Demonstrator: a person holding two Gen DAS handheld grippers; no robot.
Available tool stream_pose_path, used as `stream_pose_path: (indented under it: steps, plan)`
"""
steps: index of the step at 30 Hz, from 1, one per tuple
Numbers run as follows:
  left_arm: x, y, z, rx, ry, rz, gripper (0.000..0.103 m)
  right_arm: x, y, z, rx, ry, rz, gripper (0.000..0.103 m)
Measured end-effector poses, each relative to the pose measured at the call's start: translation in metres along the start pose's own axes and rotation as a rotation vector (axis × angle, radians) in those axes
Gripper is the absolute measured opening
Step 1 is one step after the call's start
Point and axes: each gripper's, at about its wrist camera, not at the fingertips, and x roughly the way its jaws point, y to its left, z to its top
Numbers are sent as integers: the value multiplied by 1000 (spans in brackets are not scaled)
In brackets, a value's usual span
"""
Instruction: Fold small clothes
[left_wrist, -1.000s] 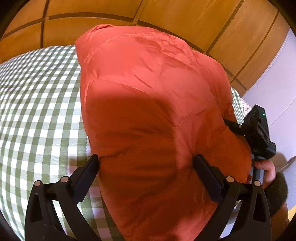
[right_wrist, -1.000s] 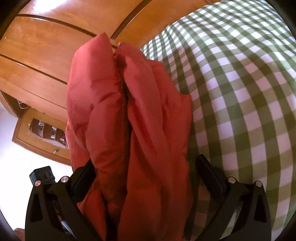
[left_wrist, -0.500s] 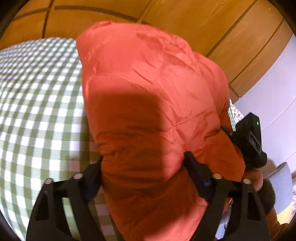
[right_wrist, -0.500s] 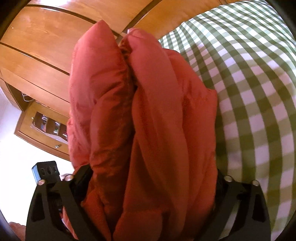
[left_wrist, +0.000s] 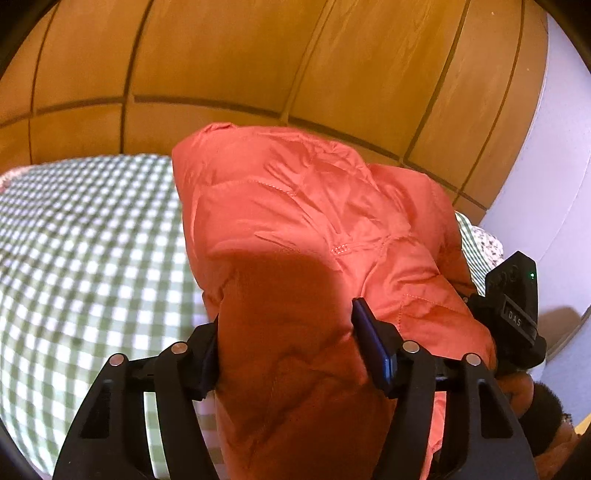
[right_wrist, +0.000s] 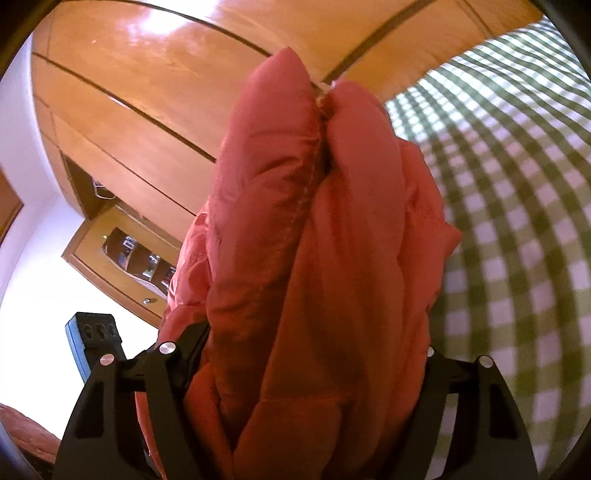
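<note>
Grippers, our left gripper (left_wrist: 284, 332) and right gripper (right_wrist: 314, 354), have just been closing and both clamp the puffy orange-red quilted jacket (left_wrist: 314, 229) above the green-checked bed (left_wrist: 92, 258).

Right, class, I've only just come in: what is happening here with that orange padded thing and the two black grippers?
A person is folding a small orange puffer jacket over a green checked bedcover. The left gripper and the right gripper each have a bunched part of the jacket between their fingers; both jaws have just been closing and now pinch the padding. The right gripper also shows at the left view's right edge. Wooden panelling stands behind.
</note>
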Motion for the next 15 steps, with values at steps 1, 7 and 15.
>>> stream_pose_path:
  steps: [1,7,15]
  plan:
    - [1,3,4,0,-9,5,62,5,5,2,-20,-8,1,73]
    - [9,11,38,29,-93,52,60,31,26,26,-136,-52,15,73]
    - [63,19,104,154,-223,100,60,65,-2,77,-195,-171,4,73]
